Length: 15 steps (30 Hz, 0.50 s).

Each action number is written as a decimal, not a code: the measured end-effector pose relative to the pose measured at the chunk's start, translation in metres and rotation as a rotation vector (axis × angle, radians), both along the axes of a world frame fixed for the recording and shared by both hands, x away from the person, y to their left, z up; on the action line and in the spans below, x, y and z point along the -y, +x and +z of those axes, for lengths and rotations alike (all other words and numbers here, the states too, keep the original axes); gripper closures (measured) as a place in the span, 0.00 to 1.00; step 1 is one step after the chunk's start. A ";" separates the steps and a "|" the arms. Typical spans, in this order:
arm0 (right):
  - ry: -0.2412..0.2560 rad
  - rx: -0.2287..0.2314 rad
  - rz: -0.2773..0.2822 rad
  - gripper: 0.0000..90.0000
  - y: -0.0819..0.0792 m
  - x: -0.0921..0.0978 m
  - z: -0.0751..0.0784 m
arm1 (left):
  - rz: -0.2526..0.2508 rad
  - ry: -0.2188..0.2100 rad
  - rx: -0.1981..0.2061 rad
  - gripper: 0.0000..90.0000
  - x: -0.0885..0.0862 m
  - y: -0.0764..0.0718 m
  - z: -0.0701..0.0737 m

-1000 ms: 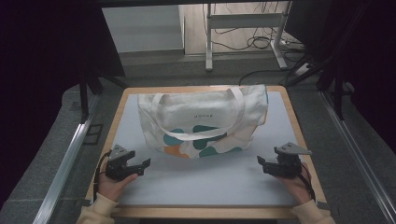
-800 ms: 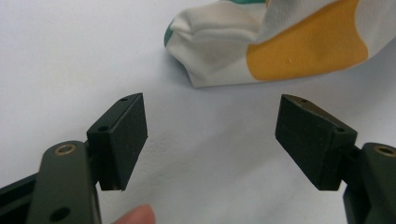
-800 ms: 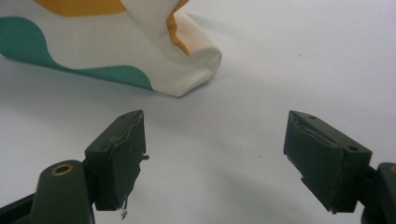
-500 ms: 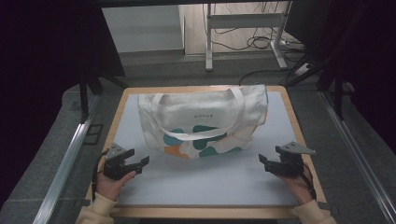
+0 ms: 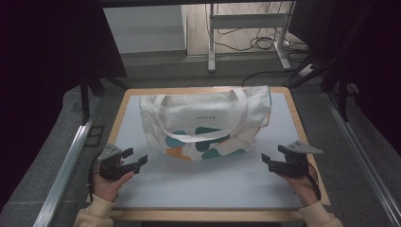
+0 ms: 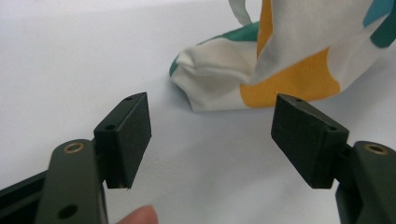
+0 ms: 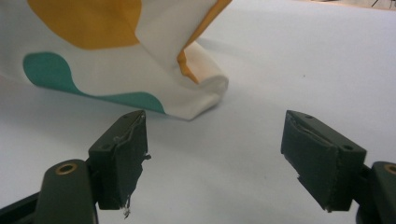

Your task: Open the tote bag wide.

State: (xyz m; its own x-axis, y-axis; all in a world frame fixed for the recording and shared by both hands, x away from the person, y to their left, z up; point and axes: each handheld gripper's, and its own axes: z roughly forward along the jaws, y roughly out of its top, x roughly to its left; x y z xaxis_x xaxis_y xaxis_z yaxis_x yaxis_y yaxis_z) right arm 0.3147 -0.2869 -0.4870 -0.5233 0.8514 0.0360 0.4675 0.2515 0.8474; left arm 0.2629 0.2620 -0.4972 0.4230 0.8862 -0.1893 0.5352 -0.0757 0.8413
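Cream canvas tote bag with teal and orange blobs (image 5: pixel 204 122) lies flat on the white bench (image 5: pixel 213 182), so the left tool (image 5: pixel 137 162) and right tool (image 5: pixel 268 161), jaws apart and empty, flank its near corners, seemingly to grip them.

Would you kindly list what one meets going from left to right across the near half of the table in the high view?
Left gripper → tote bag → right gripper, all over the white table.
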 end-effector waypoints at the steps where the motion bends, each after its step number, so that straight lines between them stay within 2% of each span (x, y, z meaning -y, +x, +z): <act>1: 0.002 -0.002 0.001 0.25 0.000 0.000 0.001 | 0.000 0.001 0.002 0.32 0.000 0.001 0.001; 5: 0.018 0.014 0.004 0.25 0.001 0.000 0.010 | 0.007 0.001 0.006 0.37 -0.001 0.004 0.008; 15: 0.035 0.047 0.022 0.23 0.007 -0.001 0.031 | -0.014 -0.015 0.039 0.32 -0.006 0.009 0.029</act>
